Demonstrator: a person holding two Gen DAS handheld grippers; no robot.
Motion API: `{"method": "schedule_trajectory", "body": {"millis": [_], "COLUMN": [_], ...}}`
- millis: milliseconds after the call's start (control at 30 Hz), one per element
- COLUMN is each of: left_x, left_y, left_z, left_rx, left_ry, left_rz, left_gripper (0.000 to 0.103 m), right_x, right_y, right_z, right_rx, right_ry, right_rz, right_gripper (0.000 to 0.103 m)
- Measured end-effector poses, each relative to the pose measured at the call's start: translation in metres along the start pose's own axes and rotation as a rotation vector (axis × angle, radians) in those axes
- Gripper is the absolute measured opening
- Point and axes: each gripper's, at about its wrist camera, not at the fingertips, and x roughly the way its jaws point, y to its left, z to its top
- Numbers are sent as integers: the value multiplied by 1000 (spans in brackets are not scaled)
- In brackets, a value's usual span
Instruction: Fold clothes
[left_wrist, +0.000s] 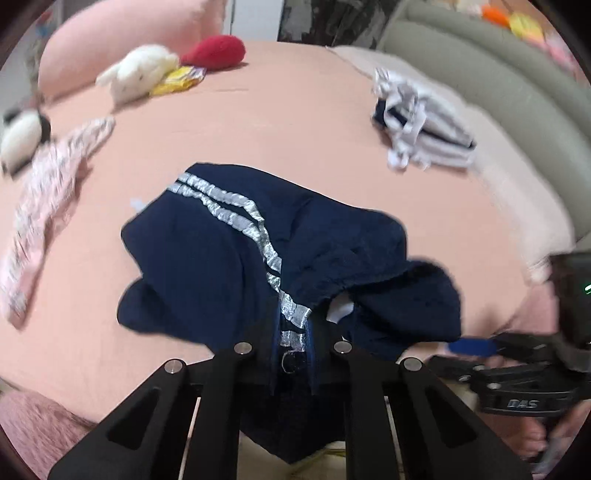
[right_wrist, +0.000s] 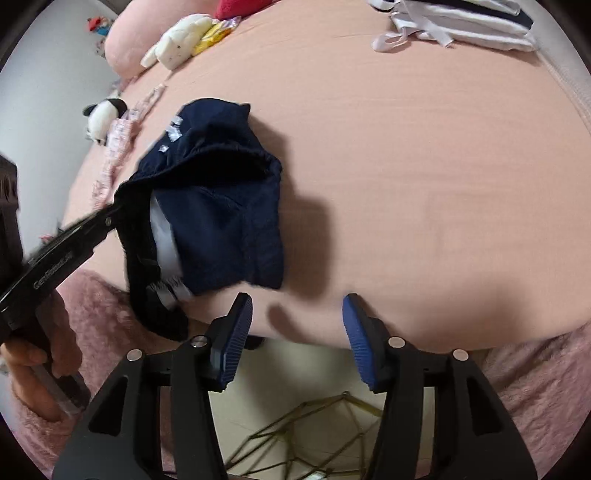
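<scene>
Navy shorts (left_wrist: 229, 254) with silver side stripes lying crumpled mid-frame on the pink bed sheet (left_wrist: 295, 122).
Left gripper (left_wrist: 293, 350) is pinching the waistband at bottom centre; right gripper (right_wrist: 297, 332), its body reading "DAS" at lower right in the left view, is standing parted and empty, right of the shorts.

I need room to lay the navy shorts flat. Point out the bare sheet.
Widest bare sheet: right of the navy shorts, below the folded stack. Crowded on the left: pink garment, plush toys.
</scene>
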Motion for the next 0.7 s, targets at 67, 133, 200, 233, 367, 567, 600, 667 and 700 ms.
{"method": "schedule_trajectory", "body": {"millis": [67,133,200,233,367,567,600,667,700], "left_x": [1,7,9,10,2,-34,-38,-41,-40], "left_y": [15,24,37,41,61,98,103,112,116], "left_z": [-4,-9,-13,-13,-8,-10,-11,-14,-15], "left_rx": [-42,-89,-137,-148,-203,-327,-344,-374,-386], "left_ry": [-15,-15,-28,-32,-95,-258,-267,-268,-255], "left_rz": [-17,-34,-54,-51,-45,104,125,130,106], "left_gripper": [13,13,13,13,13,11,11,11,11], "right_x": [7,18,26,28,33,33,31,36,40], "right_y": [9,23,34,38,50,63,68,76,80], "right_z": [0,0,2,3,8,12,10,7,6], "right_rx": [-2,-24,-30,-26,9,-11,-38,-89,-110], "right_ry": [31,50,44,35,25,-32,-46,-25,-6], "right_rz": [82,122,121,111,115,-50,-80,-72,-71], "right_gripper": [54,59,67,69,74,64,66,68,69]}}
